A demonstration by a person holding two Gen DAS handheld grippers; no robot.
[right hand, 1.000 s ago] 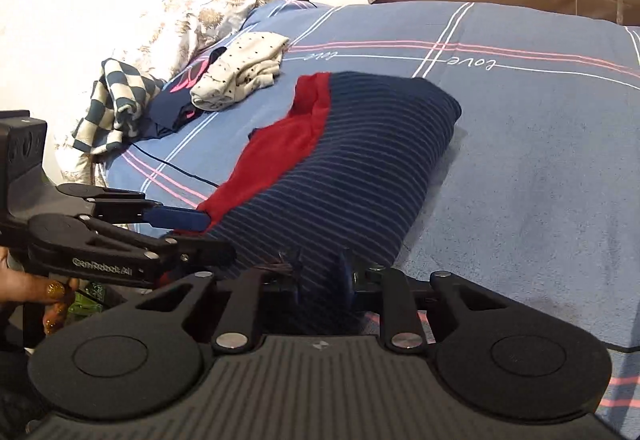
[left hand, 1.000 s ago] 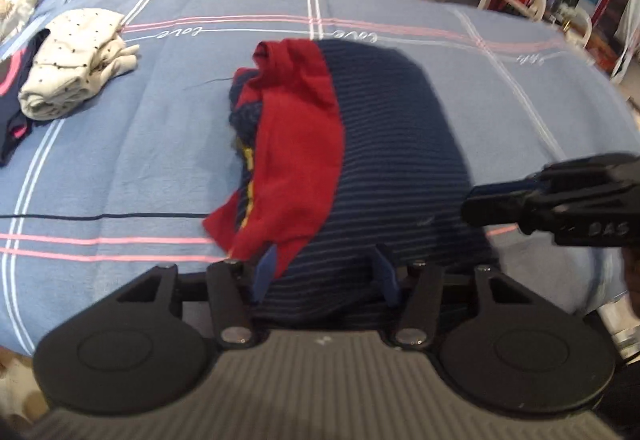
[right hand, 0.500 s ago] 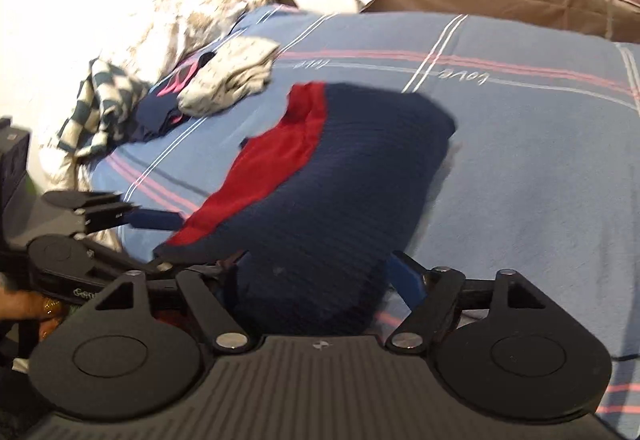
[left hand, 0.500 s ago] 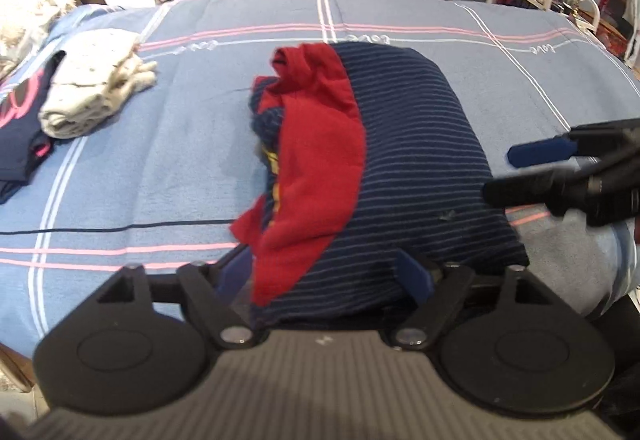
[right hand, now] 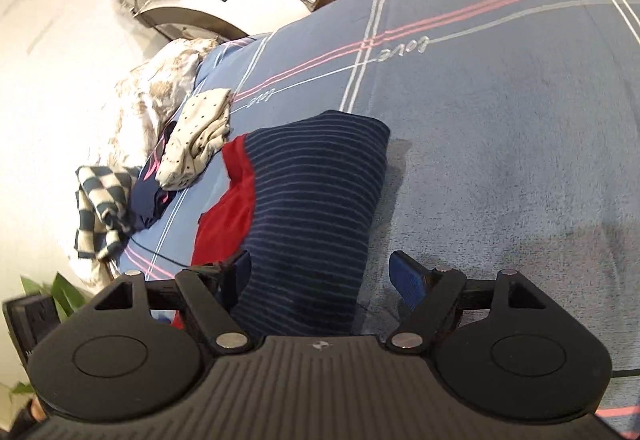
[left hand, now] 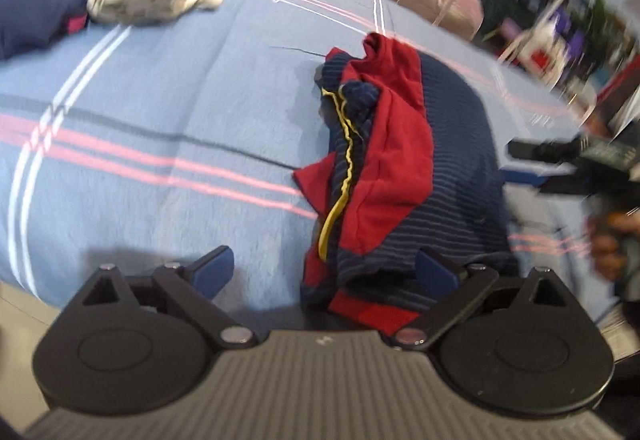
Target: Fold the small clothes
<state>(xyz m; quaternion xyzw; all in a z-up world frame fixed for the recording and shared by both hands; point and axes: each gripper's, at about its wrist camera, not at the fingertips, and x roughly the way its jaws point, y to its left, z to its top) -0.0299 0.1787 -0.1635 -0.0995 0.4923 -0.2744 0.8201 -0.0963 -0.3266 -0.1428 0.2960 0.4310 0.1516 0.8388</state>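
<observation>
Just ahead, striped garment [right hand: 316,200] between right gripper [right hand: 320,276] fingers, unclamped.

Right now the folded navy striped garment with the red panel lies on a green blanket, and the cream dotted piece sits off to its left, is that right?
Not quite: the blanket is blue with pink and white stripes, not green. The right wrist view shows it under the navy striped garment. The cream dotted piece does sit to the garment's left.

1. Left tool [left hand: 326,270]: was pinching the striped garment [left hand: 452,176]; jaws opening, hem released.
2. Right tool [right hand: 322,276]: jaws now wide, garment free.
3. Both views rolled sideways.
</observation>
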